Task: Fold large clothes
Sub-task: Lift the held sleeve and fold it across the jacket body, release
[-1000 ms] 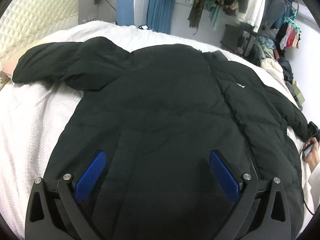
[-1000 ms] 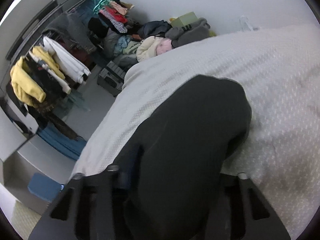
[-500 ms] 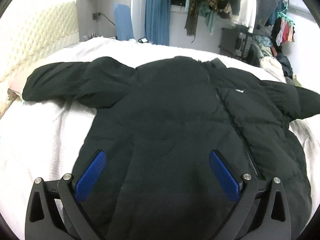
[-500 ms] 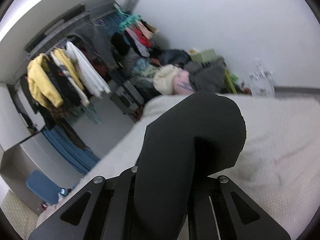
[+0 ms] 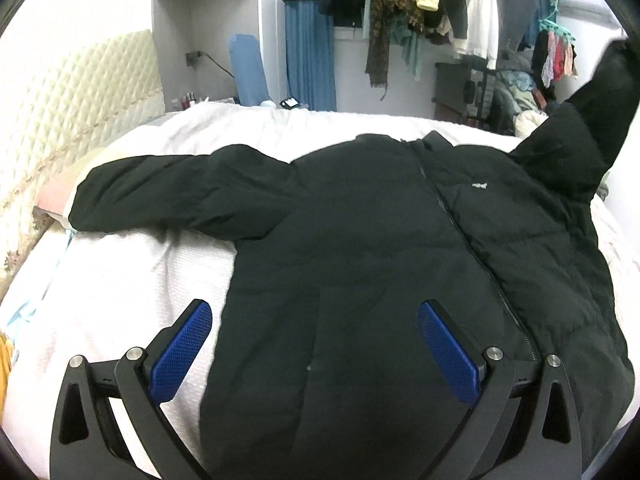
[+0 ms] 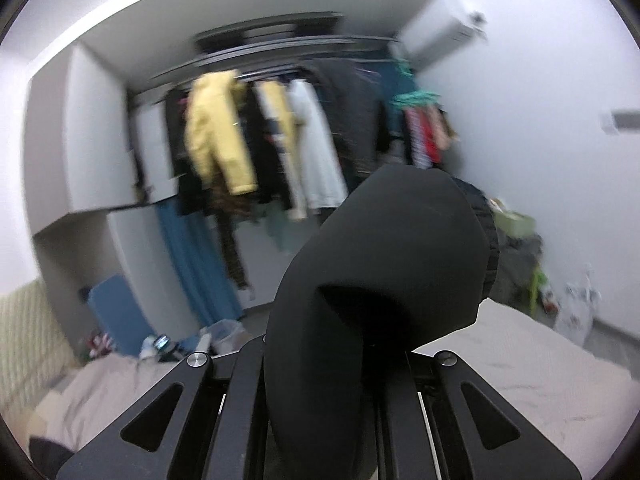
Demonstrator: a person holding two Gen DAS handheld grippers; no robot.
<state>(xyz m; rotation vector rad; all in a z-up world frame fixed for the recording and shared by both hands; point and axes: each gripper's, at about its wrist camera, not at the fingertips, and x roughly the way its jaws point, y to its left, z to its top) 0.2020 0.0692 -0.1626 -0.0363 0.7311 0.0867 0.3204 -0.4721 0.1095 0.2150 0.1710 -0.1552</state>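
A black padded jacket [image 5: 380, 240] lies spread front-up on the white bed [image 5: 132, 280], its zip running down the right of centre. Its left sleeve [image 5: 168, 196] stretches flat toward the headboard. Its right sleeve [image 5: 592, 120] rises steeply off the bed at the right edge. In the right wrist view that sleeve's cuff [image 6: 392, 256] fills the middle, with my right gripper [image 6: 320, 364] shut on it and its pads hidden by the cloth. My left gripper [image 5: 316, 344] hovers open over the jacket's lower hem, its blue pads [image 5: 180, 348] wide apart with nothing held.
A quilted cream headboard [image 5: 72, 108] stands at the left. Beyond the bed hangs a rail of clothes [image 5: 420, 4] with a blue curtain [image 5: 308, 60] and white cupboards. Piled clothes [image 5: 516, 92] lie at the far right. An air conditioner [image 6: 440, 28] sits high on the wall.
The right gripper has closed on the sleeve's cuff and lifted it high off the bed, rolling as it rose. The left gripper has drawn back and up, so more of the jacket shows.
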